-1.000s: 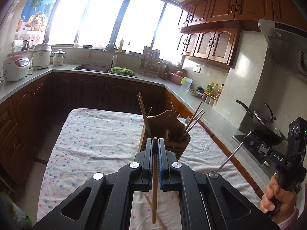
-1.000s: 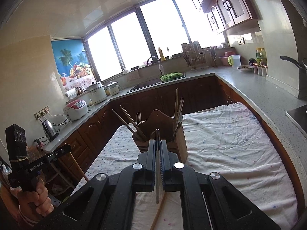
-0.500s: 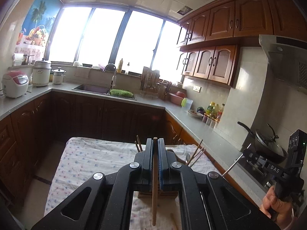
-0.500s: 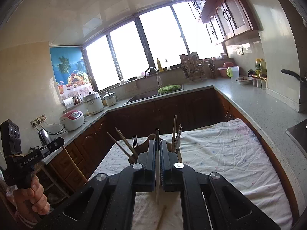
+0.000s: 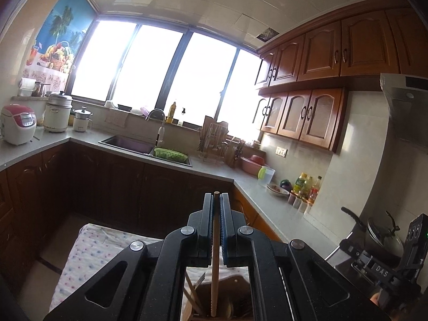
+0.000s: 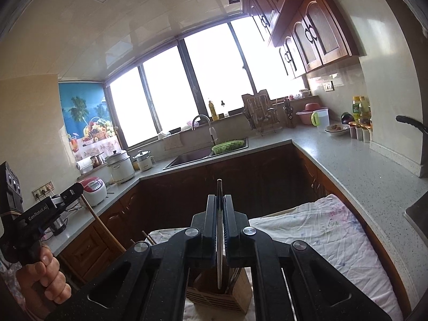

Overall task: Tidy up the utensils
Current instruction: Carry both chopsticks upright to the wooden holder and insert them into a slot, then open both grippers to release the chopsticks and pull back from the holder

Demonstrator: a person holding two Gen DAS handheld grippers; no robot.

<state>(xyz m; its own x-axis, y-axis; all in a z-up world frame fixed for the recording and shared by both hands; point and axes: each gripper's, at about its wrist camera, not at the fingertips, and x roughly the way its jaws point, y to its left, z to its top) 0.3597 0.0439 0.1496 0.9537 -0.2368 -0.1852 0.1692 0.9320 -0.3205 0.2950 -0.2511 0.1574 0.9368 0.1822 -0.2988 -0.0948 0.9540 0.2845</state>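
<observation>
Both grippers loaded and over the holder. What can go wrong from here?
1. The left gripper pinches the wooden chopstick near its top; its long free end could swing and miss the wooden holder.
2. The right gripper grips a thin metal utensil; it could snag on utensils already crowding the holder.

A wooden chopstick (image 5: 215, 254) stands upright, clamped between closed black jaws, its ridged lower end hanging over the wooden utensil holder (image 5: 227, 305). A thin metal utensil (image 6: 219, 230) stands upright too, pinched likewise, its lower end above the slatted holder, which sits on the flowered cloth (image 6: 334, 235)
</observation>
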